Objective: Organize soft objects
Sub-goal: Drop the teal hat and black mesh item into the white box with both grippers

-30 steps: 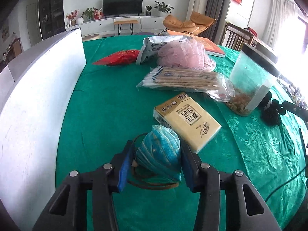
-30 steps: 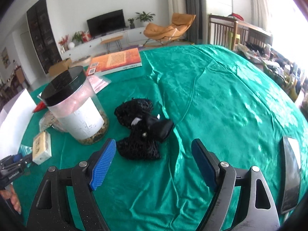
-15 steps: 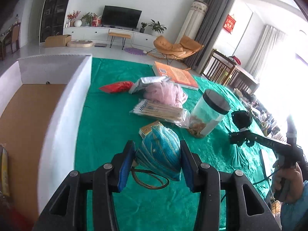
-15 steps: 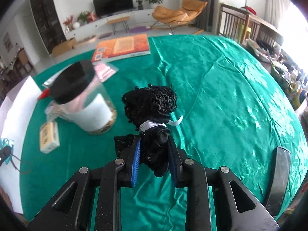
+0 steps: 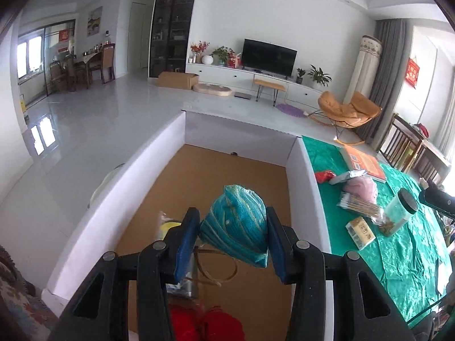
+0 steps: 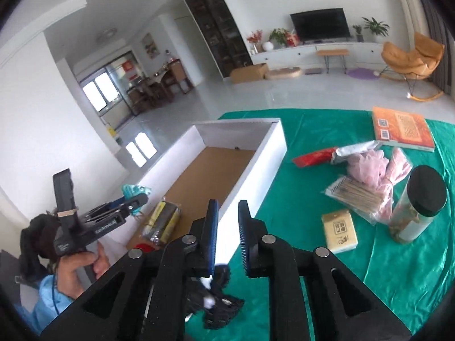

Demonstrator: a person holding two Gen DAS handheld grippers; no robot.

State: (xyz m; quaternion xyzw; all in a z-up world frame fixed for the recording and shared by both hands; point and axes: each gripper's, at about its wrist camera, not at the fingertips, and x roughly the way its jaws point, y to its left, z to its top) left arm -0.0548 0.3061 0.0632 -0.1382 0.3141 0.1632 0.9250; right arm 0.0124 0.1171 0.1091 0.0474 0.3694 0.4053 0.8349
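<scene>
My left gripper is shut on a teal woven pouch and holds it in the air above the brown floor of the white box. In the right wrist view this gripper, with a hand around its handle, sits over the box's near left end. My right gripper hovers over the green cloth beside the box wall. Its jaws stand narrow and are opening. A black mesh hair piece with a white tag hangs from their inner end; nothing is between the tips.
In the box lie a yellow-and-dark packet and something red. On the green cloth are a pink mesh sponge, a swab packet, a tissue pack, a black-lidded jar, an orange book and a red packet.
Both grippers rose and swung left from the table toward the box. The right one closed on the black mesh piece and lifted it; it now dangles below the jaws.
</scene>
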